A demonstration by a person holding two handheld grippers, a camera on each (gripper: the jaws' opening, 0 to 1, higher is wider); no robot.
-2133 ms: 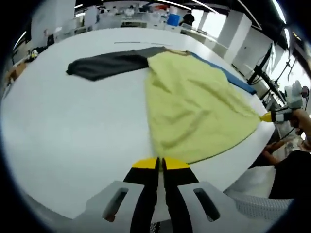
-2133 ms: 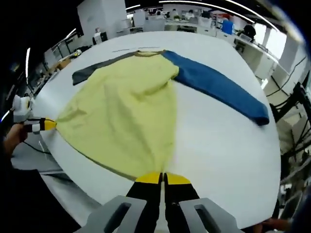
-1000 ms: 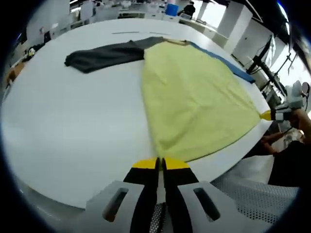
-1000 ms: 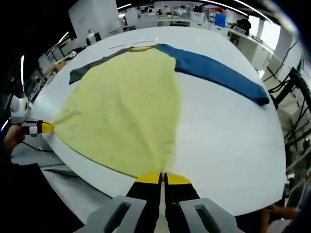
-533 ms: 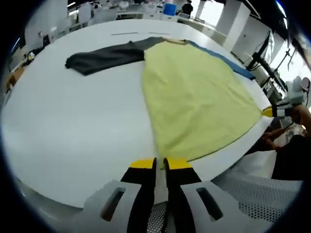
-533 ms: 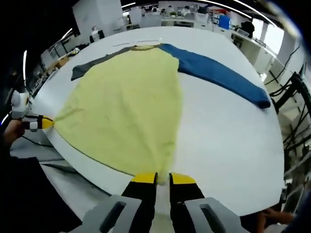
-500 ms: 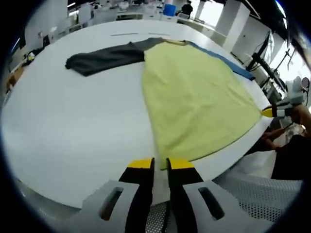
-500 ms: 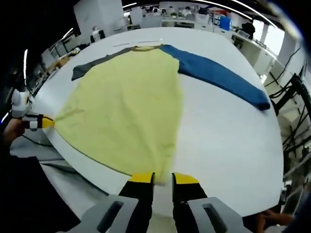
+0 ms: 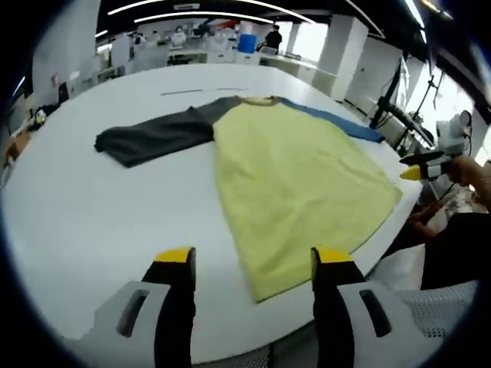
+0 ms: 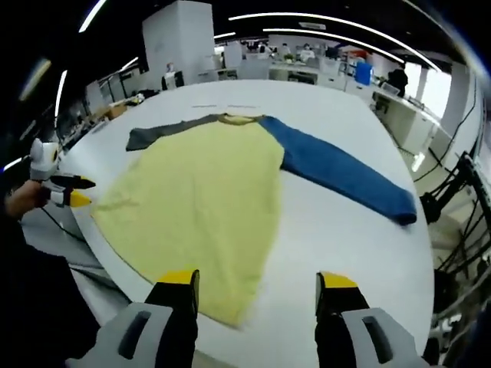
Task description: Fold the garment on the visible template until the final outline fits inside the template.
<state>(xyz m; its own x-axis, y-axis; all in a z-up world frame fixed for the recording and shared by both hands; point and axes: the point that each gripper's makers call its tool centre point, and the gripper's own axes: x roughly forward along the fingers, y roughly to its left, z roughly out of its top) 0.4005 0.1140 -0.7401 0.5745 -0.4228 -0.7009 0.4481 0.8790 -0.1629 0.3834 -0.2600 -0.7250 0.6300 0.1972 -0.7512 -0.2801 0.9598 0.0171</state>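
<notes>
Progress: the shirt (image 9: 295, 172) is lying spread flat on the table (image 9: 92, 207), both sleeves out; no fold is showing, so by my reading all the folding is waiting for you.
Template: I cannot tell where its outline is.
Left gripper (image 9: 251, 255): you are holding it wide open, empty, just short of the hem corner.
Right gripper (image 10: 257, 280): you are holding it open, empty, near the other hem corner.

Bright overhead strip lighting, fisheye-bent edges, slight blur.

Yellow garment (image 9: 291, 180) (grey and blue sleeves) spread flat on table.
</notes>
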